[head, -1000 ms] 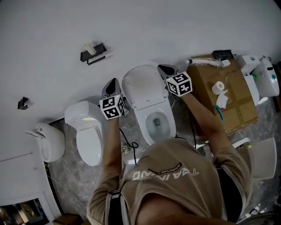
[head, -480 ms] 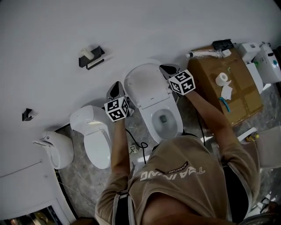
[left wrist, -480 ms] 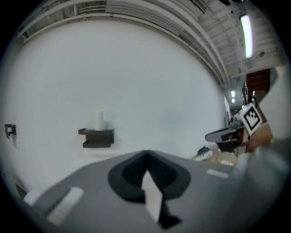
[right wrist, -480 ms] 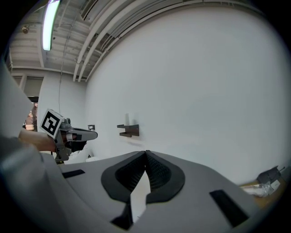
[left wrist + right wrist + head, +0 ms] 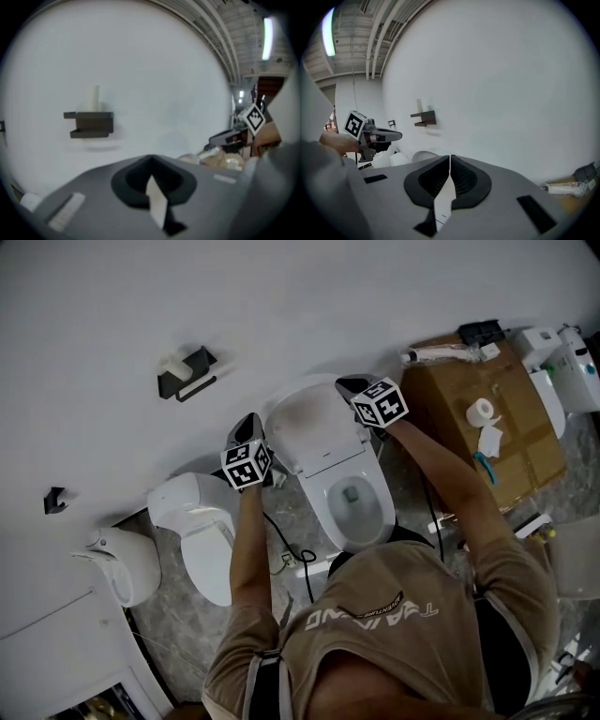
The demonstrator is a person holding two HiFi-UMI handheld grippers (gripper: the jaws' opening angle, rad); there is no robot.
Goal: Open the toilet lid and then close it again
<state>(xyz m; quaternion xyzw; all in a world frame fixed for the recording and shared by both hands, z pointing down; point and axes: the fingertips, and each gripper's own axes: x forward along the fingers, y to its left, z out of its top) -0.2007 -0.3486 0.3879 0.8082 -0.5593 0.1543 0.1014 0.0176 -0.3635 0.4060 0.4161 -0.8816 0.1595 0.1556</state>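
The white toilet (image 5: 354, 498) stands in the middle of the head view with its lid (image 5: 314, 423) raised against the wall. My left gripper (image 5: 246, 427) is shut at the lid's left edge, with nothing seen between its jaws. My right gripper (image 5: 354, 385) is shut at the lid's upper right edge; whether either touches the lid I cannot tell. In the left gripper view the closed left gripper (image 5: 152, 180) faces the wall, and the right gripper (image 5: 234, 137) shows at the right. The right gripper view has its own gripper (image 5: 450, 161) closed and the left gripper (image 5: 372, 137) at the left.
A second toilet (image 5: 202, 521) and a urinal (image 5: 122, 559) stand to the left. A dark paper holder (image 5: 185, 369) hangs on the wall. At the right is a cardboard box (image 5: 511, 460) with a paper roll (image 5: 481, 411), and a white appliance (image 5: 562, 371) beyond it.
Both grippers have sunk a little along the sides of the raised lid. Their jaws stayed shut and the lid has not visibly moved.
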